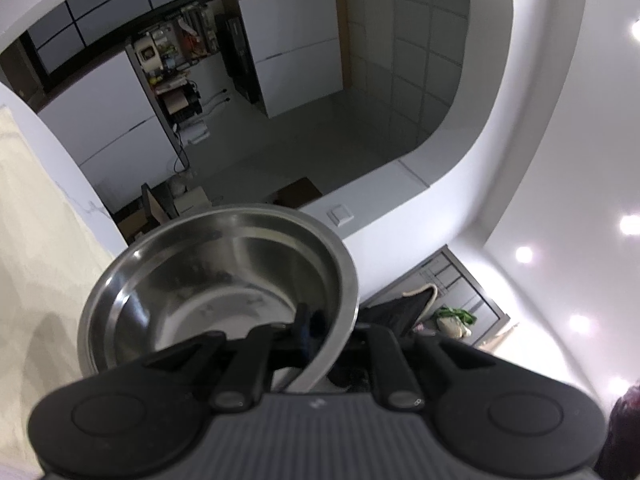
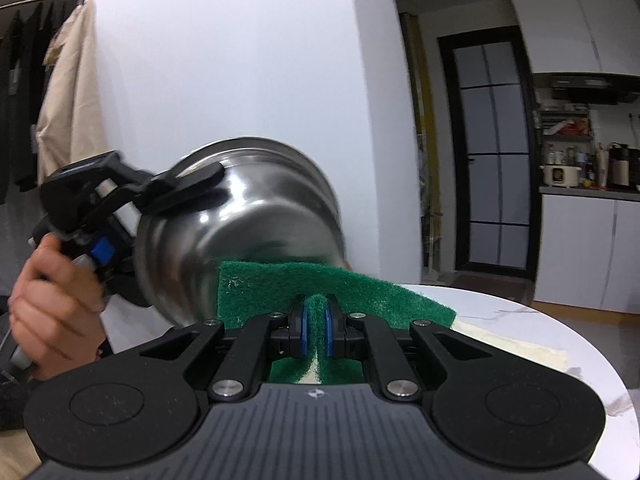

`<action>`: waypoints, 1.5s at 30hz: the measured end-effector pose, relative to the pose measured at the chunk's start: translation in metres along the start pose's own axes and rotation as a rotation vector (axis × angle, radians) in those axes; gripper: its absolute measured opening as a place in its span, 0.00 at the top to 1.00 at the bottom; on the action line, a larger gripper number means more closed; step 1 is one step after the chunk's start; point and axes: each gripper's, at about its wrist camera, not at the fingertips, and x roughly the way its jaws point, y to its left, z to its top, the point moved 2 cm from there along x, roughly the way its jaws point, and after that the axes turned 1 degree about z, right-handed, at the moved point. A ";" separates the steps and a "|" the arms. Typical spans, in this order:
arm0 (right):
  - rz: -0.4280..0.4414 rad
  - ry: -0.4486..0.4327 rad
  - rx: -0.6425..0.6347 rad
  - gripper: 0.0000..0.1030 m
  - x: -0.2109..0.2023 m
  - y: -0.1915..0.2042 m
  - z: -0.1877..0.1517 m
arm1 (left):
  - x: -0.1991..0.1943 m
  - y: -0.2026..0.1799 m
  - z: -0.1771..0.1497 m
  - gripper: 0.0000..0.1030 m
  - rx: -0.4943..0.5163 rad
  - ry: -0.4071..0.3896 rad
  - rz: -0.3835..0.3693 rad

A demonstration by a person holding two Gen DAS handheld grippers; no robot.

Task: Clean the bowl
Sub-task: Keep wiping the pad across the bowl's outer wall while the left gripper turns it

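Observation:
A stainless steel bowl (image 1: pixel 208 292) is held in the air by my left gripper (image 1: pixel 320 332), which is shut on its rim, one finger inside and one outside. In the right wrist view the bowl (image 2: pixel 248 232) shows its outer side, tilted, with the left gripper (image 2: pixel 132 196) and a hand at the left. My right gripper (image 2: pixel 316 316) is shut on a green scouring pad (image 2: pixel 280 292), pinched into a fold. The pad's far edge lies against the bowl's outer wall.
A white round marble table (image 2: pixel 540 332) lies below at the right. A white wall (image 2: pixel 240 60) stands behind the bowl, with hanging clothes (image 2: pixel 60 92) at left. A kitchen counter with appliances (image 2: pixel 580 176) and a dark glass door (image 2: pixel 492 152) are far right.

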 end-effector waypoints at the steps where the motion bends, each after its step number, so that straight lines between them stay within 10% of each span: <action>1: -0.018 -0.012 0.011 0.91 -0.002 -0.003 0.000 | 0.001 0.000 -0.001 0.91 0.001 0.005 0.002; 15: 0.009 -0.168 0.062 0.91 -0.026 -0.002 0.010 | 0.001 0.008 -0.001 0.95 -0.007 -0.016 0.055; 27: 0.140 -0.043 -0.055 0.91 -0.008 0.028 0.001 | -0.020 0.014 0.011 0.94 -0.051 -0.087 0.056; 45: 0.007 -0.040 0.003 0.90 0.006 0.015 0.004 | -0.013 0.017 0.006 0.94 -0.035 -0.051 0.079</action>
